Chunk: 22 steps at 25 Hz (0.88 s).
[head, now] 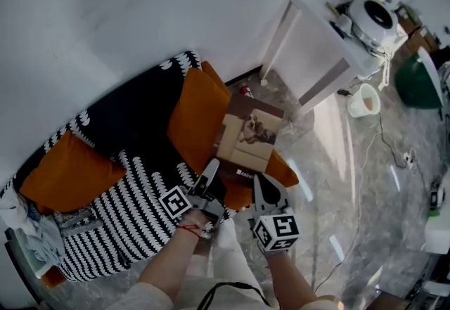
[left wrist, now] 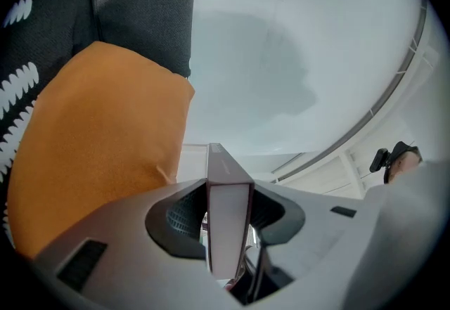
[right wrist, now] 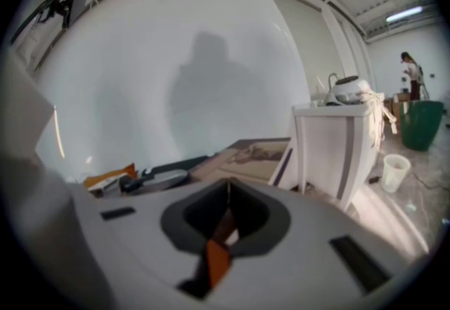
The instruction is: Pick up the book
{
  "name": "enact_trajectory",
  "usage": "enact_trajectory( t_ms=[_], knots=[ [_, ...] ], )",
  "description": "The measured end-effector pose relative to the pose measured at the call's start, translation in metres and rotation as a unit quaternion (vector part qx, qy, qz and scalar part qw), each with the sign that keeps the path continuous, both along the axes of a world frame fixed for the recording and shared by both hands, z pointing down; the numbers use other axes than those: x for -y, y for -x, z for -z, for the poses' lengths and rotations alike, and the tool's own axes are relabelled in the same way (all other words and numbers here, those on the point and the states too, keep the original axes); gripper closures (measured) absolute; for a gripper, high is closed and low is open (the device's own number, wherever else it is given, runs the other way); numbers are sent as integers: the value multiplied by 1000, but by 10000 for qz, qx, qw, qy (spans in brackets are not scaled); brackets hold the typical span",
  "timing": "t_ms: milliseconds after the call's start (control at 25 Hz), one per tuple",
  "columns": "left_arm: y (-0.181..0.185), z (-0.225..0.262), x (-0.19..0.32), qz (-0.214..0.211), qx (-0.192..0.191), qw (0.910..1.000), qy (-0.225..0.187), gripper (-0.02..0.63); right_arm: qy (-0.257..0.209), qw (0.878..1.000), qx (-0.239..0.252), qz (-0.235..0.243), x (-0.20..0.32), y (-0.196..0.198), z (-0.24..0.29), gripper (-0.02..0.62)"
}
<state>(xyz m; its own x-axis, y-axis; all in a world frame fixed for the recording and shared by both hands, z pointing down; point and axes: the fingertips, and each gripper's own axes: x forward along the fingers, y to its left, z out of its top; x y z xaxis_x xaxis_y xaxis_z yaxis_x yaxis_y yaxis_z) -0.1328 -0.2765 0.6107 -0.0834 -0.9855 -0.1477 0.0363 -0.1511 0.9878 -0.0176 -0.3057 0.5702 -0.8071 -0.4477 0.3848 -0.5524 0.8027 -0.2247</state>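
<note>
The book [head: 249, 134], brown with a picture of a dog on its cover, hangs over an orange cushion [head: 195, 119]. My left gripper [head: 211, 171] is shut on its near left corner. In the left gripper view the book's [left wrist: 228, 221] page edge stands upright between the jaws of the left gripper [left wrist: 228, 192], which press on both covers. My right gripper [head: 262, 186] sits at the book's near right edge, beside it. In the right gripper view the jaws of the right gripper [right wrist: 227, 197] meet in a thin seam with nothing between them, and the book [right wrist: 253, 154] lies beyond.
A black-and-white patterned sofa [head: 126, 217] holds a second orange cushion [head: 70, 171]. A white side table [head: 316, 48] with a white appliance [head: 371, 17] stands to the right. On the grey floor are a white cup [head: 363, 100], a green bin [head: 418, 80] and cables [head: 394, 154].
</note>
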Motion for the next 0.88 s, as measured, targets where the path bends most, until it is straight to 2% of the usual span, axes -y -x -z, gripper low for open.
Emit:
enact_trajectory(
  t_ms=[400, 880],
  knots=[
    [12, 26, -15, 88, 62, 9999, 94, 440, -188, 9997, 100, 129, -9, 6, 32, 581],
    [23, 69, -19, 184, 44, 9998, -98, 440, -459, 9976, 377, 356, -17, 17, 76, 581]
  ],
)
